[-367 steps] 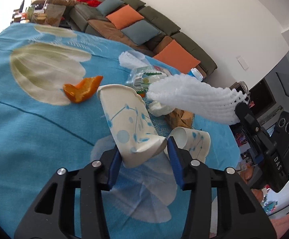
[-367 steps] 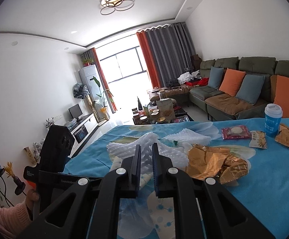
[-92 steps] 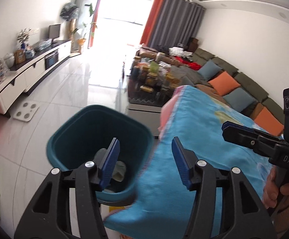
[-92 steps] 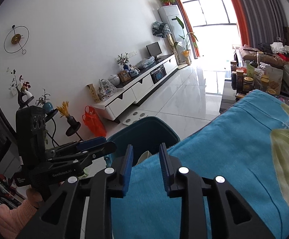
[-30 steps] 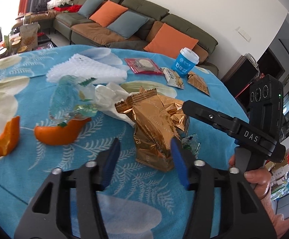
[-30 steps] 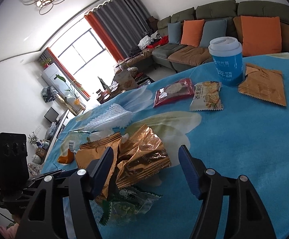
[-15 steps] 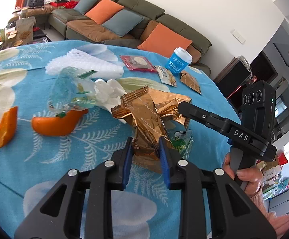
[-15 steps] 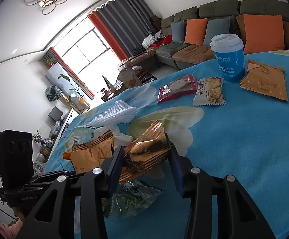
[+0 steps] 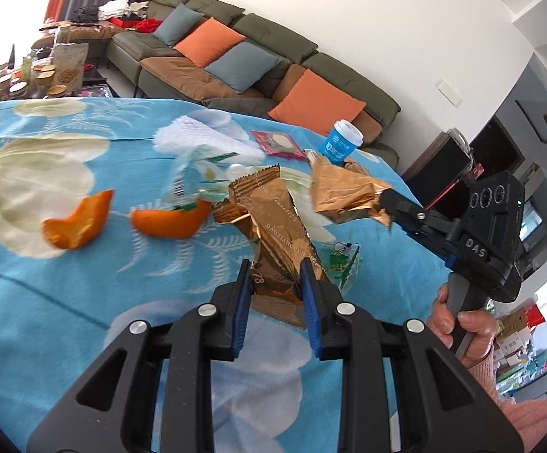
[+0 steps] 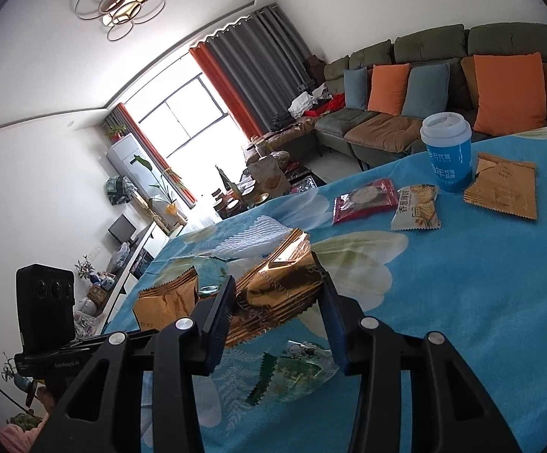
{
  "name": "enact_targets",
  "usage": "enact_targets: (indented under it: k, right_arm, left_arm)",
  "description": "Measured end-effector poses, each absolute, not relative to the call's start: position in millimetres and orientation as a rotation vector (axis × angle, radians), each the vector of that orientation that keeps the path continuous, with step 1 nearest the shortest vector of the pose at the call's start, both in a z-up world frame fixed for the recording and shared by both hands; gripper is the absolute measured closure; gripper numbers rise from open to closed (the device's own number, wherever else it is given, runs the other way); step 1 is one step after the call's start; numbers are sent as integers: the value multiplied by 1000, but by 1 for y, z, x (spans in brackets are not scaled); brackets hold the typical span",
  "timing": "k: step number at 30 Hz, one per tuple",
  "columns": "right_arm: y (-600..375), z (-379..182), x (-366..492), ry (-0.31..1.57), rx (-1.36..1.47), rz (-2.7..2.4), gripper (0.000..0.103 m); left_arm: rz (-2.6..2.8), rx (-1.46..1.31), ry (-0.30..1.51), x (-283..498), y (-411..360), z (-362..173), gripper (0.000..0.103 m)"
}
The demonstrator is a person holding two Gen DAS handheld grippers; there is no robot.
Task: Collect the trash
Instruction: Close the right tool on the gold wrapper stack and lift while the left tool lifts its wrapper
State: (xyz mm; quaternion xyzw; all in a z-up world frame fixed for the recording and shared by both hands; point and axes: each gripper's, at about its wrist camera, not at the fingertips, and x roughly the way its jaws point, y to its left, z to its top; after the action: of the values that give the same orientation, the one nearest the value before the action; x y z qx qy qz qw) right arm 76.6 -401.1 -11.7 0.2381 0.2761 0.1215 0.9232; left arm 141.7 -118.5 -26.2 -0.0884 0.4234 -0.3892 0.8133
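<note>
My left gripper (image 9: 274, 268) is shut on the lower end of a long gold snack wrapper (image 9: 273, 222), which stands up off the blue tablecloth (image 9: 84, 302). In the right wrist view the same wrapper (image 10: 167, 302) shows at the left. My right gripper (image 10: 276, 275) is shut on a crumpled gold wrapper (image 10: 277, 294), also raised above the cloth. From the left wrist view that crumpled wrapper (image 9: 345, 196) hangs from the right gripper's fingertips, with a hand (image 9: 458, 324) on the handle.
Two orange peels (image 9: 73, 222) (image 9: 171, 219), a clear green-printed wrapper (image 10: 296, 373) and white foam netting (image 9: 197, 139) lie on the cloth. Farther back stand a blue lidded cup (image 10: 449, 154), a red packet (image 10: 364, 200), a cracker packet (image 10: 416, 207) and a flat gold packet (image 10: 503, 188).
Both grippers went from open around the gold wrappers to shut on them. Each then rose and pulled its wrapper apart from the other, off the cloth.
</note>
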Motion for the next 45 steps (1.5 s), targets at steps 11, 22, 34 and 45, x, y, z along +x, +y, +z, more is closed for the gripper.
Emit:
enact_targets:
  k: [11,22,34,45]
  right_arm:
    - [-355,3,69,539,453,376,61]
    - [-300,-2,86,579,431,511,61]
    - [-253,-6,99,622,402,604,61]
    - [-204,-4,114,652,367,698,61]
  left_arm:
    - [-755,-217,874,123,-68,-24,78]
    - [-665,-251,830,108,-13,-18,78]
    - [-582,-288,814,93,29,-21,78]
    - [-505,-317,781,80,68,-18,78]
